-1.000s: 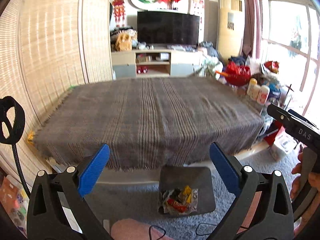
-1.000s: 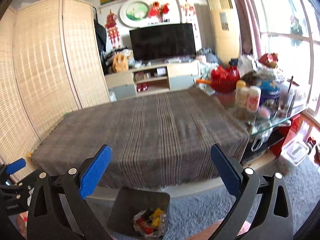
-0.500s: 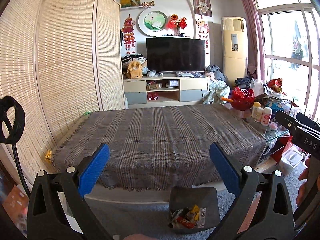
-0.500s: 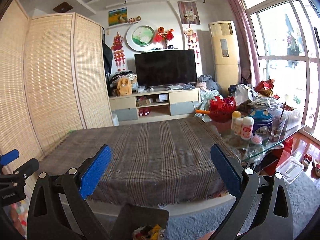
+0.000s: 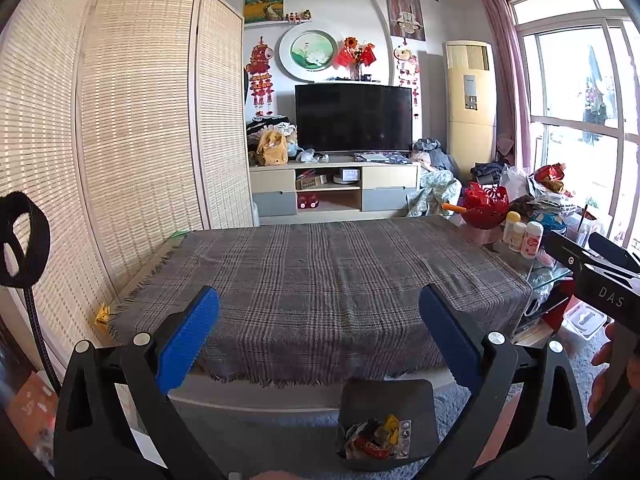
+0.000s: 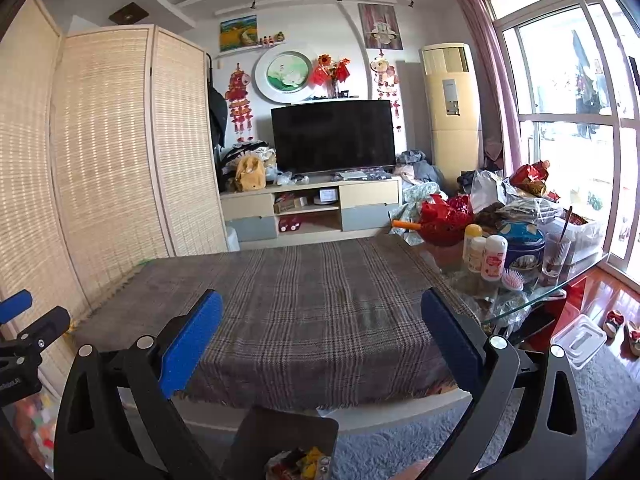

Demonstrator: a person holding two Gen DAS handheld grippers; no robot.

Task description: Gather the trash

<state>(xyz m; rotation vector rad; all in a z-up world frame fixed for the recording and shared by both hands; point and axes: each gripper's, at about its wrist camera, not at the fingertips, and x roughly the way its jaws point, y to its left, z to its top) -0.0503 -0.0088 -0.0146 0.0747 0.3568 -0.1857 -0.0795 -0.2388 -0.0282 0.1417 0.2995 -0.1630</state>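
A dark grey bin (image 5: 386,398) stands on the carpet in front of the table, with crumpled wrappers (image 5: 376,436) inside. It also shows at the bottom of the right wrist view (image 6: 280,436), wrappers (image 6: 300,462) in it. The plaid cloth on the table (image 5: 332,280) is bare. My left gripper (image 5: 320,332) is open and empty, held above the table's near edge. My right gripper (image 6: 322,334) is open and empty too, at about the same height. The right gripper's body (image 5: 600,276) shows at the right of the left wrist view.
A glass side table (image 6: 520,280) on the right holds bottles, a red basket, a tin and a glass. A bamboo screen (image 5: 140,140) lines the left. A TV unit (image 5: 336,188) stands behind. A clear plastic box (image 6: 578,340) lies on the floor at right.
Both grippers have tilted upward and drawn back: the room's upper wall came into view and the bin slid lower in both views. Both stay open and empty.
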